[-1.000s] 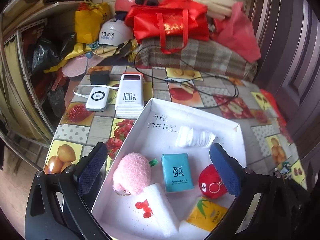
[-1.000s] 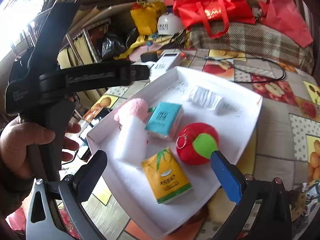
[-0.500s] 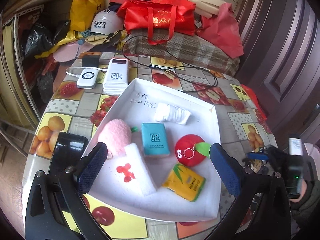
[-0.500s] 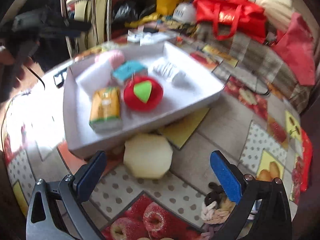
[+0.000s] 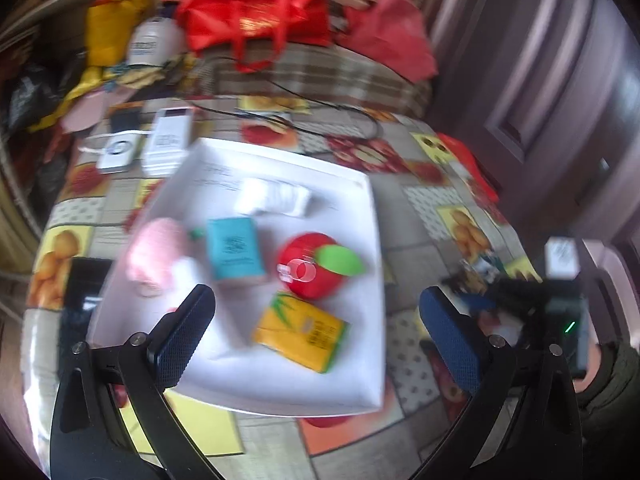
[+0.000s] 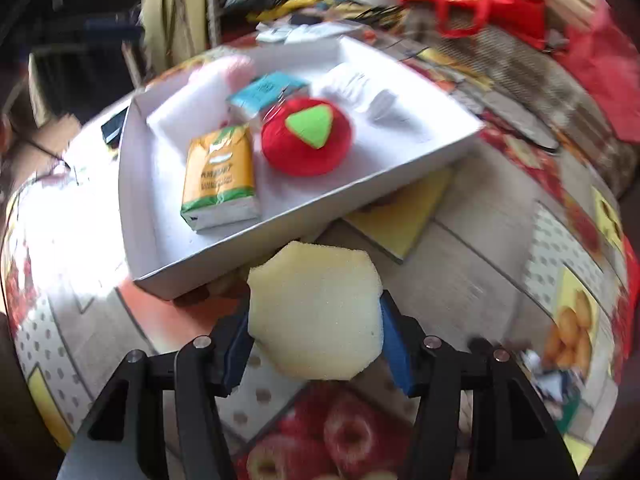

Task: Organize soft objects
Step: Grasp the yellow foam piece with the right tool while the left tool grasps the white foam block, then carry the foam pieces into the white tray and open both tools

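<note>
A white tray point(image 5: 360, 360) on the table holds a red plush apple point(image 5: 316, 266), an orange tissue pack point(image 5: 300, 332), a teal tissue pack point(image 5: 236, 248), a pink plush point(image 5: 154, 248), a white sponge block and a white wad point(image 5: 272, 200). My left gripper point(image 5: 316, 328) is open and empty, above the tray's near side. My right gripper point(image 6: 314, 334) is shut on a pale yellow sponge point(image 6: 316, 316), just in front of the tray's near wall point(image 6: 280, 236). The tray's red apple point(image 6: 306, 136) and orange pack point(image 6: 218, 176) show beyond it.
The table has a fruit-print cloth point(image 6: 480, 280). Power banks point(image 5: 168, 140) and a cable lie behind the tray. A black phone point(image 5: 82, 284) lies left of it. Red bags point(image 5: 256, 12), helmets and a plaid cushion crowd the back. A wooden door point(image 5: 560, 80) stands at the right.
My right gripper has moved in and shut on the yellow sponge that lay before the tray. My left gripper has shifted a little; its view is blurred by motion.
</note>
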Demonstrator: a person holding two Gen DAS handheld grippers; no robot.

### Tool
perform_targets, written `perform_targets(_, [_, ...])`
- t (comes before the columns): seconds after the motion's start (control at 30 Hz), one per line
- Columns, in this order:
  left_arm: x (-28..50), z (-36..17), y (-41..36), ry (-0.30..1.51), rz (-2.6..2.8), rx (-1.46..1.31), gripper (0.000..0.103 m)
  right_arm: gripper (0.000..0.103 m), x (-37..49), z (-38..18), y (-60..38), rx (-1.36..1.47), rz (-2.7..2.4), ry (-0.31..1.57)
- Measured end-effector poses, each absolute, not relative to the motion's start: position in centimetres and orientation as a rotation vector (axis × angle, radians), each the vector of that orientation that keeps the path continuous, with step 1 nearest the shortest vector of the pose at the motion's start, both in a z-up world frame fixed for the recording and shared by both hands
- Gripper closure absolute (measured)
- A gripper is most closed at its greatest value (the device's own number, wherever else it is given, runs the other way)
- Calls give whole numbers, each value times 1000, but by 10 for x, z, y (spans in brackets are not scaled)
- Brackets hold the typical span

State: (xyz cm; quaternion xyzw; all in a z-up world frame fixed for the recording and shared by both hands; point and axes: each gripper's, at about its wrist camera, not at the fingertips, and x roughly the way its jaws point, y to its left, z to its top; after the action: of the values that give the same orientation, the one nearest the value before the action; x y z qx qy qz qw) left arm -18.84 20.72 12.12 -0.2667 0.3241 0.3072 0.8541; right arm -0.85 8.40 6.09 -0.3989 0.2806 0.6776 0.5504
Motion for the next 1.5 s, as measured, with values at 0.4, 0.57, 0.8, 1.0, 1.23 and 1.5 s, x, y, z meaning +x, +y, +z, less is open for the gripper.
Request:
perform_targets(0.4, [-48, 53, 97, 980, 223, -468, 0, 45, 148, 134, -95, -271, 1046, 757])
perform_targets(0.57, [11, 33, 55, 1071, 165, -386, 1, 45, 160, 125, -131, -175, 953, 797])
perform_targets(0.8, [61, 13, 7, 1150, 199, -254, 8, 44, 165, 125, -165, -119, 892, 808])
perform_targets(1.0, [52, 18, -4, 1123, 87, -177, 49, 44, 162, 133, -172, -97, 889, 792])
perform_targets(1.23, [-2, 80, 33, 924, 195, -218, 49, 44, 152, 168, -146, 60, 1008, 768])
perform_targets(1.5, [-118, 178, 104, 655, 485, -319, 48, 43, 98, 226, -89, 111, 1232, 622])
